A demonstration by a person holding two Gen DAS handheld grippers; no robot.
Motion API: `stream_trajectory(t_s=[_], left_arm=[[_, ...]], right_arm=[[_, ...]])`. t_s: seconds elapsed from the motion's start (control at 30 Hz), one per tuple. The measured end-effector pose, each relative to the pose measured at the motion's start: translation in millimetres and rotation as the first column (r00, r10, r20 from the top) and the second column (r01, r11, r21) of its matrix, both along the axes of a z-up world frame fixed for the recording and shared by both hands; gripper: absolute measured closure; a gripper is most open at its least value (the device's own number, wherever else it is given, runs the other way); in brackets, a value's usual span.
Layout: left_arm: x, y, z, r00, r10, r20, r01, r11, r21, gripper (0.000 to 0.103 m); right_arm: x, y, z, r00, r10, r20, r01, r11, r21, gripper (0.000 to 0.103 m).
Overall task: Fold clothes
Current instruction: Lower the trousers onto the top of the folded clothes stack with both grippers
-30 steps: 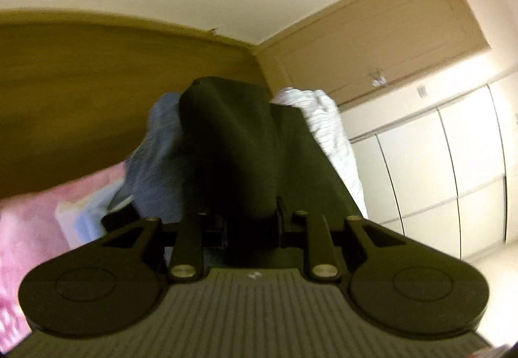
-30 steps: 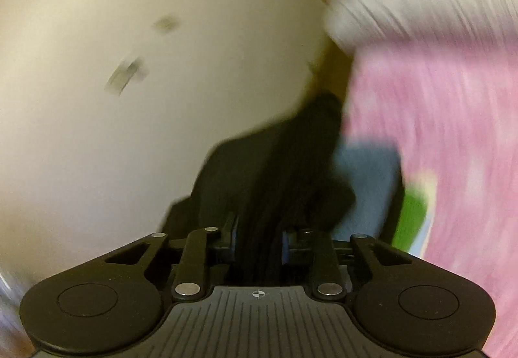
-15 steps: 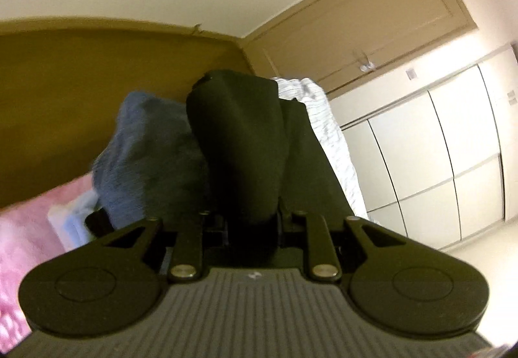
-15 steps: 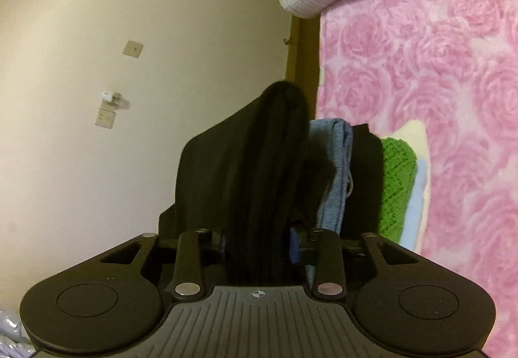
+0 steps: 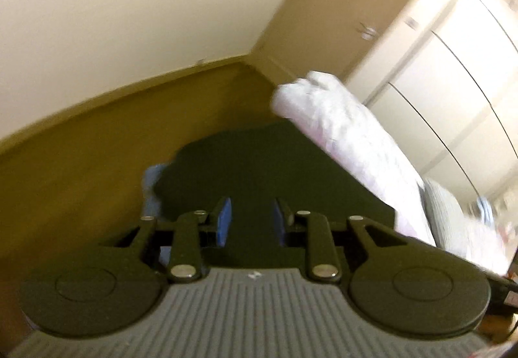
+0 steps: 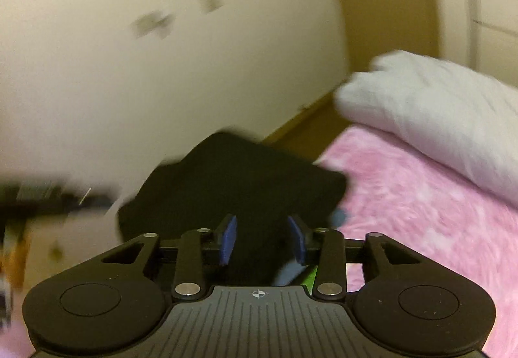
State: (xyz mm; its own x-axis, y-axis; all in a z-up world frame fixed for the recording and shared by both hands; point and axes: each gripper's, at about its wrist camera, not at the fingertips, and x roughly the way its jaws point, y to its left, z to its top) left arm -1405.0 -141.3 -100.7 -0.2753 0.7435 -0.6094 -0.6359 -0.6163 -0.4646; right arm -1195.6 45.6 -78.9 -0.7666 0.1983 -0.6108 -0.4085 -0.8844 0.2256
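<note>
Black folded garment [image 6: 233, 189] beside the white pillow [image 6: 437, 118]; right gripper [image 6: 263, 239] opening, left gripper [image 5: 251, 222] parted, both empty; its top fold might slump.

The black garment [image 6: 246, 183] is matt, soft cloth. The bed cover [image 6: 421, 222] is pink, plushy fabric. The pillow [image 6: 437, 108] wears white, faintly crinkled cloth. The headboard [image 5: 97, 147] looks like smooth brown wood. Each gripper [image 5: 251, 222] is matt black plastic with blue pads [image 6: 229, 236] and shiny metal pins.
</note>
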Motion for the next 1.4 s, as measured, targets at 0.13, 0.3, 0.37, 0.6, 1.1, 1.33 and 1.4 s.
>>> stream_trajectory(t_s=[0.13,0.3,0.37,0.6,1.1,1.33,1.4], left_arm=[[8.4,27.0,-33.5,0.999,-0.035,-0.023,0.032,0.992,-0.119,0.088],[-0.6,33.9,-50.8,0.999,-0.031,-0.015,0.029,0.987,-0.159,0.101],[-4.9,33.5,-42.3,0.999,-0.035,0.014,0.037,0.985,-0.171,0.101],[-19.8,73.3,-0.7,0.970,-0.239,-0.035,0.228,0.955,-0.191,0.096],[-50.5,199.6,-51.7,0.865,-0.495,-0.082,0.454,0.842,-0.293,0.096],[-57.1,208.4,-55.9,0.869,-0.490,-0.071,0.447,0.839,-0.310,0.097],[-57.1,213.0,-58.4,0.867,-0.492,-0.081,0.445,0.837,-0.319,0.097]], right_arm=[[-26.1,-26.8,-38.8,0.986,0.104,0.130,-0.116,0.989,0.094,0.064],[-44.3,-25.5,-59.4,0.971,0.124,0.206,-0.145,0.985,0.090,0.064],[-43.5,-25.9,-49.7,0.973,0.115,0.199,-0.133,0.988,0.079,0.064],[-57.1,-3.3,3.5,0.980,-0.153,0.131,0.149,0.988,0.039,0.064],[-96.5,67.0,-60.5,0.922,-0.312,0.230,0.339,0.936,-0.093,0.064],[-100.2,75.5,-68.7,0.919,-0.309,0.244,0.347,0.929,-0.131,0.064],[-100.5,75.8,-68.7,0.918,-0.309,0.248,0.348,0.929,-0.131,0.064]])
